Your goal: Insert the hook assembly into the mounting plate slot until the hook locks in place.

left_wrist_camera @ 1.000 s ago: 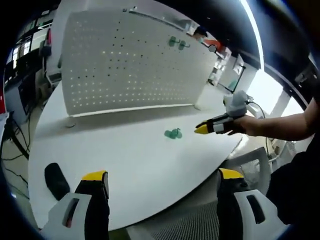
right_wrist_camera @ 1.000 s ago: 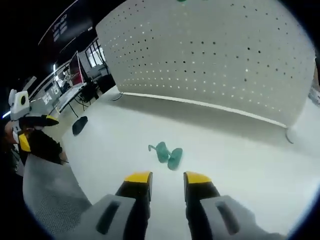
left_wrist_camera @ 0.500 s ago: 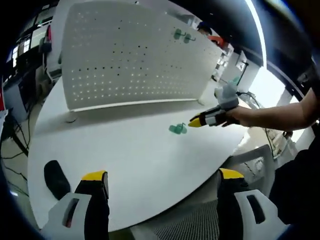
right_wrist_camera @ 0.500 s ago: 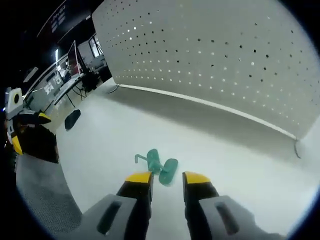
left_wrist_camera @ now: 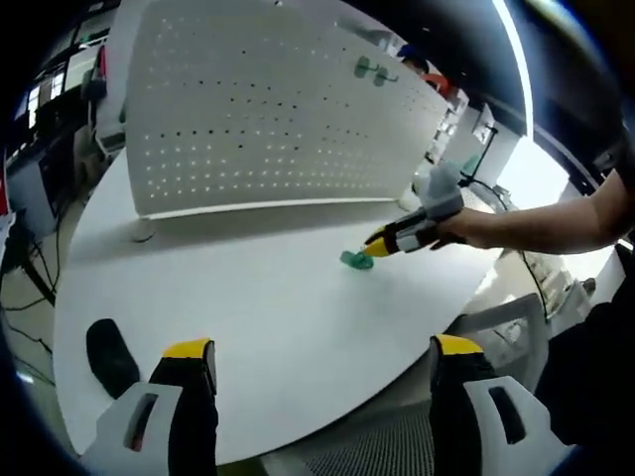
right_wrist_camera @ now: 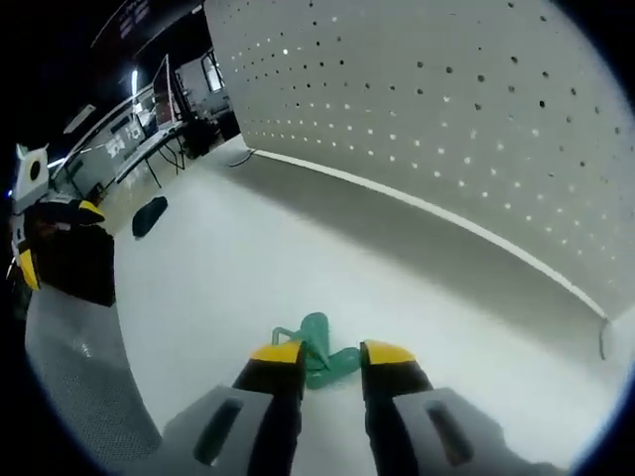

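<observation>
The white perforated mounting plate (right_wrist_camera: 476, 119) stands upright along the far side of the round white worktop (left_wrist_camera: 248, 297), and its holes are where your hook has to end up; a couple of green hooks (left_wrist_camera: 369, 69) already hang high on it. Your left claw (left_wrist_camera: 313, 362) sits back at the near edge of the worktop, its jaws spread wide and holding nothing, well apart from the work. Your right claw (right_wrist_camera: 332, 349) is the one that matters: the green hook assembly (right_wrist_camera: 317, 352) lies flat on the worktop just ahead of its yellow tips and partly between them, so it is dead ahead and slightly low of the jaws. The jaws stand narrowly parted and not yet pinching it. The hook's long axis seems to run across the gap, though the jaws hide part of it.
</observation>
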`<state>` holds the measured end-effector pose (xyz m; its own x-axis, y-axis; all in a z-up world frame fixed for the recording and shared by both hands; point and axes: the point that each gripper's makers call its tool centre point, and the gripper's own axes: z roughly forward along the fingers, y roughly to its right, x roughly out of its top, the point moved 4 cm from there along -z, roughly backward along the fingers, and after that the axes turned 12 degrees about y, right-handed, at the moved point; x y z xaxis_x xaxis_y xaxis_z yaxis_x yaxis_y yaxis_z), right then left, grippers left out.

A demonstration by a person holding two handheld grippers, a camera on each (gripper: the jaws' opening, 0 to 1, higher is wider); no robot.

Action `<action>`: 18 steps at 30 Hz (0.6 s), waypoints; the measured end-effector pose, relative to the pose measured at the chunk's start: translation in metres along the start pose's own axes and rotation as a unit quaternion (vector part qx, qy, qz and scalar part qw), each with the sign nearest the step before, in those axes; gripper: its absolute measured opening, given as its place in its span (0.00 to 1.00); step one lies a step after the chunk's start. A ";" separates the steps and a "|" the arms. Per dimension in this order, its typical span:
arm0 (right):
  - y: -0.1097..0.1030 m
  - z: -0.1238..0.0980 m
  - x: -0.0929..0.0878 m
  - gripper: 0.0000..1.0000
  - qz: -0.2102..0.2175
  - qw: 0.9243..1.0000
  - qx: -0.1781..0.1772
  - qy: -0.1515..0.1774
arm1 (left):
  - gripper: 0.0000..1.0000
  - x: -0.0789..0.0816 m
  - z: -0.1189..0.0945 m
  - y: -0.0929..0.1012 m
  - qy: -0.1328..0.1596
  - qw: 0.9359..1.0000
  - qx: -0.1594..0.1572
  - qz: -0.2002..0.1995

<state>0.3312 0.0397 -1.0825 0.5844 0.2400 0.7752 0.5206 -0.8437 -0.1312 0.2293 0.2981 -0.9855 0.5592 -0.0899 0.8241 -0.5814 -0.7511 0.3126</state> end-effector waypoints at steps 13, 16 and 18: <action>-0.007 0.014 0.004 0.09 -0.076 0.996 0.049 -0.022 | 0.89 -0.001 -0.001 -0.004 -0.001 1.000 0.005 -0.005; -0.007 0.014 0.004 0.08 -0.079 0.995 0.051 -0.026 | 0.89 0.000 0.000 -0.004 -0.001 1.000 0.004 -0.005; -0.007 0.013 0.004 0.08 -0.078 0.995 0.053 -0.029 | 0.89 0.000 0.000 -0.004 0.000 1.000 0.005 -0.005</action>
<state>0.3383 0.0527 -1.0867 0.5244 0.3947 0.7544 0.6691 -0.7391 -0.0784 0.2317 0.3010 -0.9871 0.5654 -0.0820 0.8207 -0.5700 -0.7581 0.3169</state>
